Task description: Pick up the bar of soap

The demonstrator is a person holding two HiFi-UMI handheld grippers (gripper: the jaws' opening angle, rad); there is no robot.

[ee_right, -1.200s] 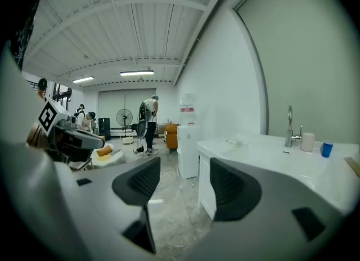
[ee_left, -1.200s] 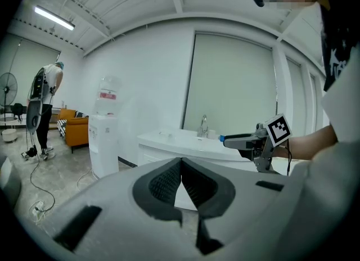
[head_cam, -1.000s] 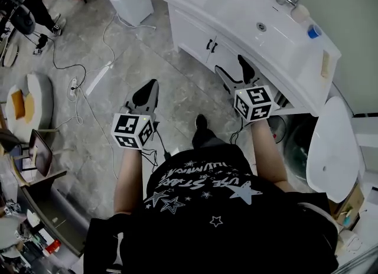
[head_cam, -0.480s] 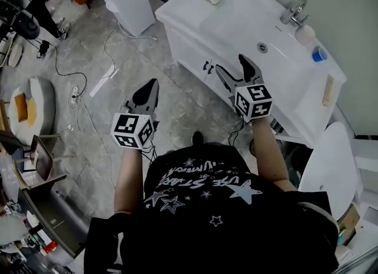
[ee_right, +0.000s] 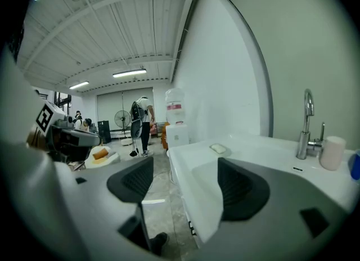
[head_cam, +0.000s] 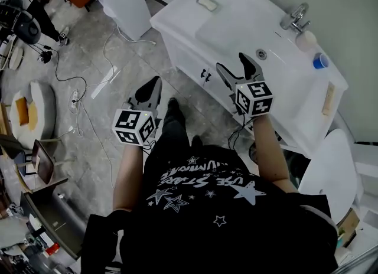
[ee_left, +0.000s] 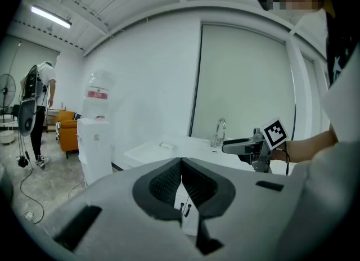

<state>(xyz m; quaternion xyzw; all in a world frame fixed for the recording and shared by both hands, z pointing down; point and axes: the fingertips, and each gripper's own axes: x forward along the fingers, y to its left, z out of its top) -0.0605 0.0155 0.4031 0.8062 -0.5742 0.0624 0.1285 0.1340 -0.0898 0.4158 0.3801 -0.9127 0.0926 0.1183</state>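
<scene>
Step in hand: approach, no grasp yet; the person stands at the near side of a white vanity [head_cam: 236, 8] with both grippers held out in the air; the bar of soap [head_cam: 208, 3] lies on the vanity top at its far left corner, well apart from both grippers and touched by nothing; whether it sits on a dish I cannot tell; the right gripper [head_cam: 234, 66] is the nearer one, over the vanity's near edge, jaws spread wide with nothing between them; the left gripper [head_cam: 151, 87] hangs over the floor to the left, jaws pressed together, empty

Next move, as I judge it: the right gripper goes far and left across the top with its jaws kept wide, lines up across the bar's narrow width, lowers and closes squarely; soap is likely slick, so an off-centre pinch could squirt it away

Containers: the basin [head_cam: 236, 33] looks bare apart from its drain; a blue cup [head_cam: 319, 61] stands at the right end of the top, contents not visible; a white cylinder [head_cam: 306, 41] sits just beside the faucet [head_cam: 295, 16], open or solid I cannot tell; the water bottle [ee_left: 97, 94] on the dispenser is too blurred to read its level
</scene>
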